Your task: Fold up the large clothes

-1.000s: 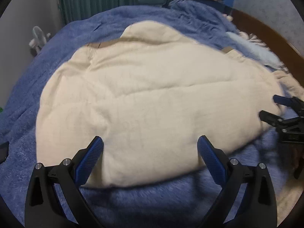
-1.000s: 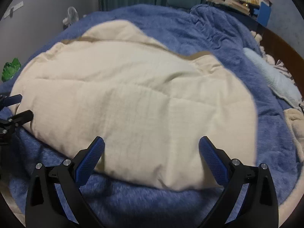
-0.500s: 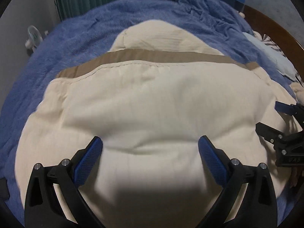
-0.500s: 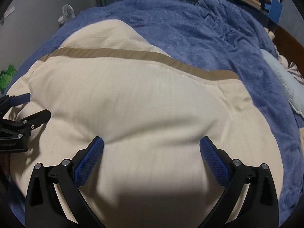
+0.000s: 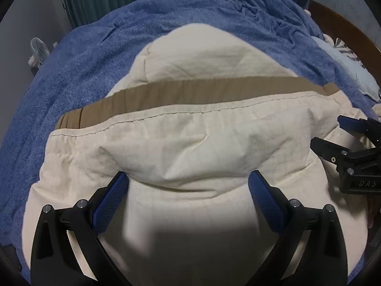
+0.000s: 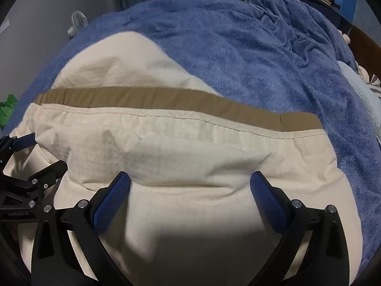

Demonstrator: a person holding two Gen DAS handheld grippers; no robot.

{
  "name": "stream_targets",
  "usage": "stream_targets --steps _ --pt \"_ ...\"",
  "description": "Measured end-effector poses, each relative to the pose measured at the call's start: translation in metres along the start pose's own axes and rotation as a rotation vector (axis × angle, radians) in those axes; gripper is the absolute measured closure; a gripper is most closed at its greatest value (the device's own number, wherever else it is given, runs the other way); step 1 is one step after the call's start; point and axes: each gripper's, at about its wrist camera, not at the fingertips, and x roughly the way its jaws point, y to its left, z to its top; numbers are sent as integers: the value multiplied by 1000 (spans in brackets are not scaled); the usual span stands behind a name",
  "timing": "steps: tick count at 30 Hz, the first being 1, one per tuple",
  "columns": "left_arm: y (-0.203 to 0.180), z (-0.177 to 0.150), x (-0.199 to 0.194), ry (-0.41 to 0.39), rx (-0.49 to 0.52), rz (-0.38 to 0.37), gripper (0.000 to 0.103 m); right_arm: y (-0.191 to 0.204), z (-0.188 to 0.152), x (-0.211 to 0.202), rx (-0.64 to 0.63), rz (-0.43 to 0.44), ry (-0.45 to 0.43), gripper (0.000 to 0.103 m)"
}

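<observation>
Currently spread wide: left gripper (image 5: 188, 190) and right gripper (image 6: 190, 190) fingers, straddling near fold of cream garment (image 5: 190, 143) on bed (image 5: 71, 71).

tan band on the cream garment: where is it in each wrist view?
Left wrist: tan band crosses mid-frame, rising from lower left to upper right, above both fingertips.
Right wrist: same band crosses mid-frame, sloping down to the right.
Shared landmark: stitched seam just below the band.
</observation>
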Motion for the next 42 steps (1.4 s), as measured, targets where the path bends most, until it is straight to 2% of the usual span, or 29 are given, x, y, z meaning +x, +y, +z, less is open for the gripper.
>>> stream_targets --steps 4,9,12,15,17,19,23,27,32,36,39,42 --pt "19 -1 -5 4 -8 17 6 -16 1 -1 13 -28 13 7" --pt "64 -4 -4 14 -112 47 6 -63 4 -1 128 -52 32 7" --pt "96 -7 -4 20 -193 38 6 -92 3 -5 180 -148 29 7" --pt "111 -10 -6 23 -214 49 6 -114 -3 -7 249 -175 34 7" --pt "115 -13 -8 21 -213 75 6 -124 -8 -11 278 -223 35 7" --pt "121 -17 -12 18 -227 91 7 -127 -13 -18 295 -213 18 7" --pt "107 -21 -34 -33 -162 172 7 -90 -19 -52 205 -113 -67 7" --pt "93 -22 -63 -87 -161 93 7 -51 -23 -79 99 -31 -120 7" --pt "75 -25 -94 -135 -130 69 7 -9 -35 -103 -23 26 -181 7" --pt "66 -31 -111 -156 -117 56 7 22 -58 -108 -121 61 -198 7" --pt "58 -41 -117 -164 -100 52 7 43 -77 -104 -201 83 -170 7" --pt "43 -64 -115 -144 -69 11 7 59 -95 -105 -269 76 -179 7"
